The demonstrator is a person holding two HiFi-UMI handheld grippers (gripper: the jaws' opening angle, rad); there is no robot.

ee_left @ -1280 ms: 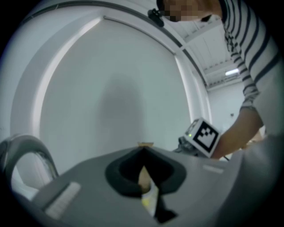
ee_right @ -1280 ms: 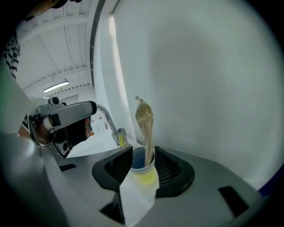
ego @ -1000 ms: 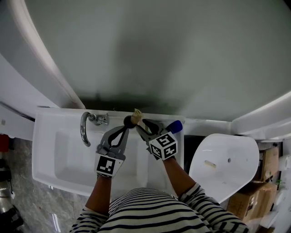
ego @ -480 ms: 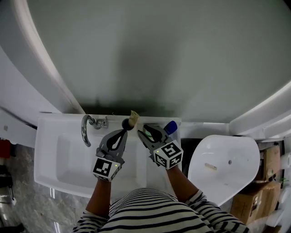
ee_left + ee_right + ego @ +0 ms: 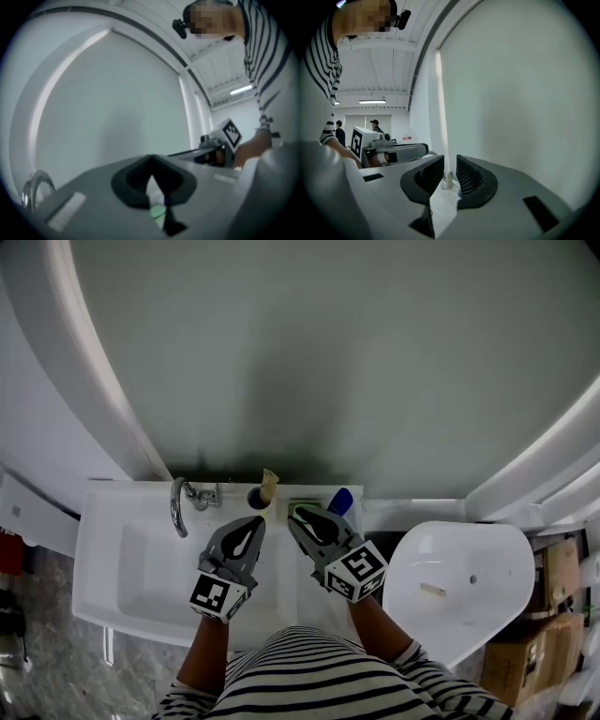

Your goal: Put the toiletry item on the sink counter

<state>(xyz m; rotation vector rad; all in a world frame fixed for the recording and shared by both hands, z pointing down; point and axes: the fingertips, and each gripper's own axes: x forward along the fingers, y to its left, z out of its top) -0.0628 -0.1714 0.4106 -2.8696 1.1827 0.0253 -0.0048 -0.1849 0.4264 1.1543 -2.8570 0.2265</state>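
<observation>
A blue-capped toiletry item (image 5: pixel 339 501) lies on the white sink counter (image 5: pixel 319 601) by the back wall. A small green thing (image 5: pixel 300 507) sits left of it. A dark cup (image 5: pixel 255 496) with a beige item (image 5: pixel 268 484) in it stands right of the faucet (image 5: pixel 178 505). My right gripper (image 5: pixel 298 514) hovers just short of the green thing, left of the blue cap. Its jaws are closing, and a gap with nothing in it shows between them (image 5: pixel 450 176). My left gripper (image 5: pixel 255 521) is shut and empty below the cup, its pads together (image 5: pixel 152 176).
The sink basin (image 5: pixel 141 559) lies to the left under the faucet. A white toilet (image 5: pixel 459 577) stands right of the counter, with cardboard boxes (image 5: pixel 553 596) beyond it. A grey wall (image 5: pixel 328 352) rises straight behind the counter.
Both grippers have drawn back from the counter's back edge toward the person. The right jaws stand narrower than before. The blue-capped item stays on the counter.
</observation>
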